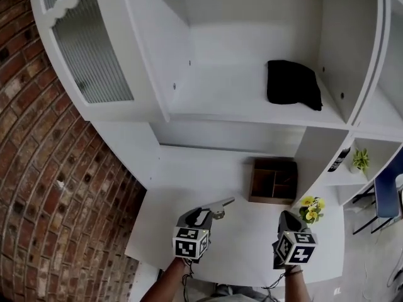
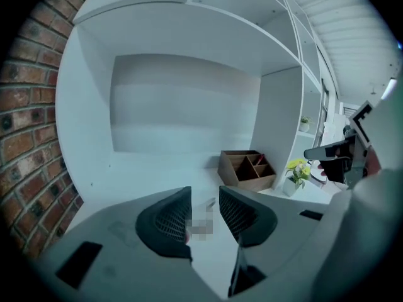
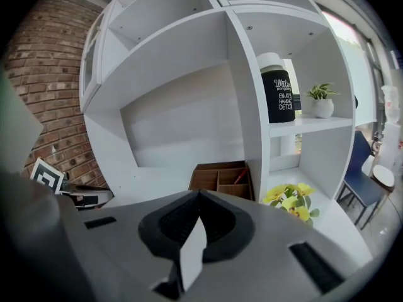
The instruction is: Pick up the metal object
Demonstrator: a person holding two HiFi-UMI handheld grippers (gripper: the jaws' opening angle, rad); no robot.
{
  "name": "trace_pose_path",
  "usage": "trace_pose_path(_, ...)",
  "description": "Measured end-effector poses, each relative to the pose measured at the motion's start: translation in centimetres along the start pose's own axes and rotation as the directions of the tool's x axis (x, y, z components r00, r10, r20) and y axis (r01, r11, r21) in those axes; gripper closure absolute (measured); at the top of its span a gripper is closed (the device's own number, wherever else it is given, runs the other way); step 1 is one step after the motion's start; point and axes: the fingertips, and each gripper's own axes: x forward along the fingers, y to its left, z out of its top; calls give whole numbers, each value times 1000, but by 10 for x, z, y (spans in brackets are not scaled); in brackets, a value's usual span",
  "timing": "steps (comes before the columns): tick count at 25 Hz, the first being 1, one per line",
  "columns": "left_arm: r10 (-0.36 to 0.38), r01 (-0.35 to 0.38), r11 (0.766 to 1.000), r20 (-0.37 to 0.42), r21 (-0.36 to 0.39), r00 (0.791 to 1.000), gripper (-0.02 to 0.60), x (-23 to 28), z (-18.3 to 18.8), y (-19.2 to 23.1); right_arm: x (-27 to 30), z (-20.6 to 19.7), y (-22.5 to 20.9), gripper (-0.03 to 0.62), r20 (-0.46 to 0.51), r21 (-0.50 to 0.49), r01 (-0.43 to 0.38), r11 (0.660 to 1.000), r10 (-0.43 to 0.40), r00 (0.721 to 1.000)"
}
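Left gripper (image 2: 204,216) framing the metal object (image 1: 223,204) over a white desk (image 1: 252,250)
Its jaws are standing slightly apart, the object lying between their tips; the right gripper (image 3: 198,216) is hovering nearby, jaws pressed together, holding nothing.

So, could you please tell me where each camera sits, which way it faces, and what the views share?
Head view: on the person's head, facing steeply down at the desk; forearms, left gripper and right gripper show.
Left gripper view: on the left gripper, facing along its jaws, metal object between them, toward the wooden box; right gripper at right.
Right gripper view: on the right gripper, jaws together, facing the shelves; left gripper at left.
Shared: all three show the wooden box and flowers.
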Motion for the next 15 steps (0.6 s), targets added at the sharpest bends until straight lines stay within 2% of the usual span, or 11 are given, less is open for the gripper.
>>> trace_pose_path(8,-36,50,992,-114,117,993,442,22,-16,-9,11,-23,-7,592,-43,29,-5,1000,6,999)
trace_pose_path(15,-71,120,970,-226,211,971,442,44,-36,-13,29,-54,-14,592,-89,50,-8,999,12,996)
